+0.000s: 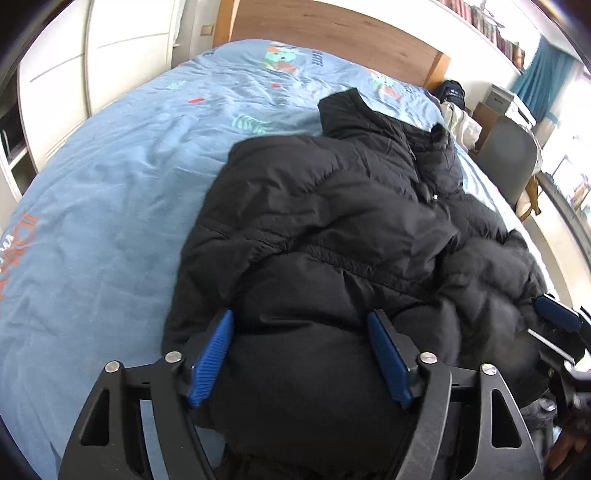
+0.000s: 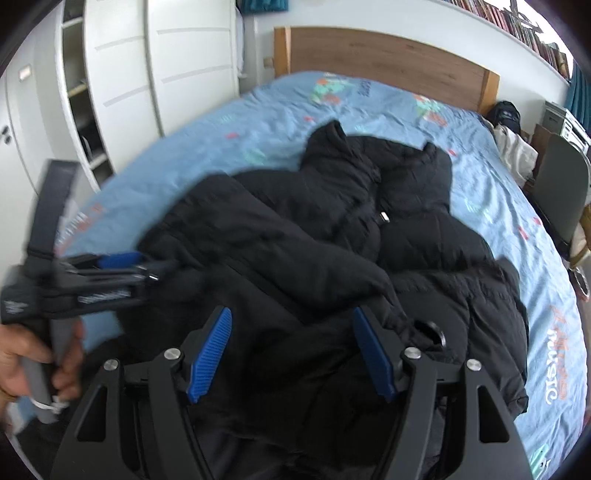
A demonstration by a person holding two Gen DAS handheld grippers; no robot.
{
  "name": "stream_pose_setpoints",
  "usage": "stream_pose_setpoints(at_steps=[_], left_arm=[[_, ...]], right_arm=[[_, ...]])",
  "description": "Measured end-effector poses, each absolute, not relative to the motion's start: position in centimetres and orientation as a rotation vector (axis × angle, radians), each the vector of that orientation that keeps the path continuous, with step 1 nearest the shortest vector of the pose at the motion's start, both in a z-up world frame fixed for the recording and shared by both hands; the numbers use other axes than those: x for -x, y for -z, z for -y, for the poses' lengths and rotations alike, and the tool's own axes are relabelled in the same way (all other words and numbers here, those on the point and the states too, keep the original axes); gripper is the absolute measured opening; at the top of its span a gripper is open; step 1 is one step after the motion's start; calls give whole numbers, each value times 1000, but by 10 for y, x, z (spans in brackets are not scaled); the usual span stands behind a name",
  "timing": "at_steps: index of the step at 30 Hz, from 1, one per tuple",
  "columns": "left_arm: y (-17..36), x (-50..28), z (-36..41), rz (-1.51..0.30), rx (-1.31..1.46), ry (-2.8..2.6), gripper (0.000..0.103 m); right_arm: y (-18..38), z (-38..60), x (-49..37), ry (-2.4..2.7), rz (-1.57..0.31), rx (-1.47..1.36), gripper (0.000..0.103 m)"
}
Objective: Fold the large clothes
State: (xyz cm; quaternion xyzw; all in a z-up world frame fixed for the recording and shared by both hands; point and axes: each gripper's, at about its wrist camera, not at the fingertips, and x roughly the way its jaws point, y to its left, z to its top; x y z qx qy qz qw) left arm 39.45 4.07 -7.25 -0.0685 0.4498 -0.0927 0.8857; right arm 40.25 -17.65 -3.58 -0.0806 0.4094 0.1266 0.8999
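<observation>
A black puffer jacket lies front up on the blue bed sheet, collar toward the headboard. In the right wrist view the jacket has one sleeve laid across its chest, with the cuff near my right pad. My left gripper is open wide over the puffy lower part of the jacket, with fabric bulging between the jaws but not pinched. My right gripper is open above the jacket's lower front. Each gripper shows in the other's view: the right gripper at the jacket's right edge, the left gripper at its left edge.
A wooden headboard stands at the far end of the bed. White wardrobes line the left side. A grey chair and boxes stand on the right by the window. A hand holds the left gripper's handle.
</observation>
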Motion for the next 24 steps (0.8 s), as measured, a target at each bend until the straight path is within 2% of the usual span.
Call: stream_pose_setpoints(at_steps=[7, 17, 24], left_arm=[[88, -388, -36, -933, 122, 188, 77], [66, -372, -39, -930, 93, 151, 77], [56, -367, -25, -881, 25, 125, 77]], right_arm=[[74, 228, -388, -261, -894, 149, 67], [55, 239, -365, -237, -904, 172, 67], [31, 221, -357, -291, -846, 172, 67]])
